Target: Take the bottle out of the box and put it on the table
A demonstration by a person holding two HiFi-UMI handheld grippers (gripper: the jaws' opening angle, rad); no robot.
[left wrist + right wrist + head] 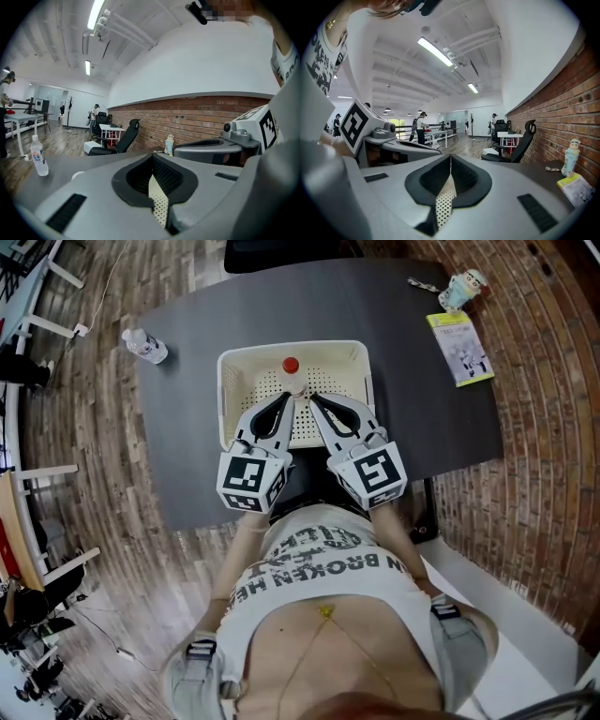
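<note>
A white perforated box [246,367] stands mid-table in the head view. Upright inside it is a clear bottle with a red cap [291,366]. My left gripper [287,398] and right gripper [312,398] reach side by side over the box's near rim, their tips just short of the bottle on either side of its neck. Both are shut on nothing. In the left gripper view the jaws [152,157] meet at the tip, with perforated box wall [158,202] showing below. The right gripper view shows the same: shut jaws [450,157] above the box wall [442,205]. Neither gripper view shows the bottle.
A second clear water bottle [145,345] stands at the table's far left, also in the left gripper view [39,156]. At the far right are a small figurine bottle [462,287] and a yellow-green booklet [461,348]. Beyond the table are an office chair [513,140] and a brick wall.
</note>
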